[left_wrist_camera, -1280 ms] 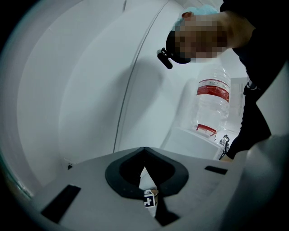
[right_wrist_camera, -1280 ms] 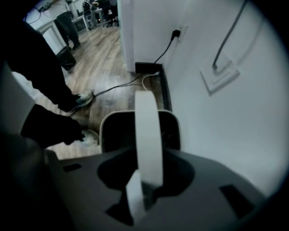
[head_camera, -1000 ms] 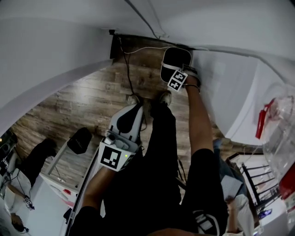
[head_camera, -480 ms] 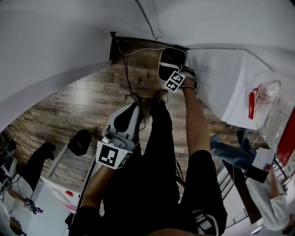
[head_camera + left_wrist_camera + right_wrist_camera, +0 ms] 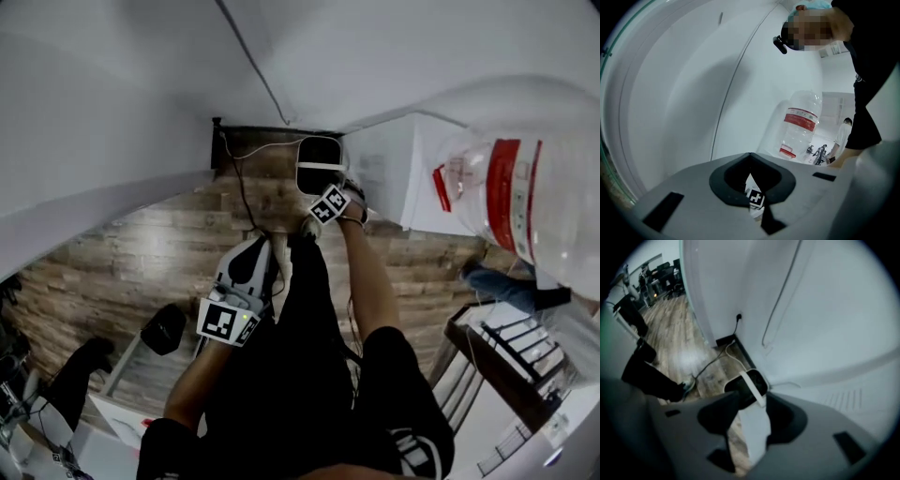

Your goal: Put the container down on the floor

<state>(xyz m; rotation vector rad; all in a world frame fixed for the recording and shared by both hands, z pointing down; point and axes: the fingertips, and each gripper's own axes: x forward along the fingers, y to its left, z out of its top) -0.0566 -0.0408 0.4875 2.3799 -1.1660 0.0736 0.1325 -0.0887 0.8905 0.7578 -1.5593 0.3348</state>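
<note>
The container [image 5: 317,156] is a white bin with a black inside, standing on the wood floor [image 5: 169,244] against the wall's baseboard. My right gripper [image 5: 322,184] reaches down to its rim. In the right gripper view the bin's white wall [image 5: 753,420] runs between the parted jaws of the right gripper [image 5: 747,397], with floor showing beside it, so the pads do not press on it. The left gripper [image 5: 255,253] hangs by my left leg, away from the bin, its jaw tips meeting with nothing held. In its own view the left gripper [image 5: 750,161] points up at the wall.
A large clear water bottle [image 5: 525,202] with a red label stands high at the right, and the bottle [image 5: 799,124] shows in the left gripper view too. A cable [image 5: 710,363] trails over the floor from a wall socket [image 5: 738,316]. A black stool [image 5: 164,328] stands at the left.
The head view has swung, bringing the big bottle close in at the right. The right gripper and the bin have stayed together by the baseboard. The left gripper hangs as before.
</note>
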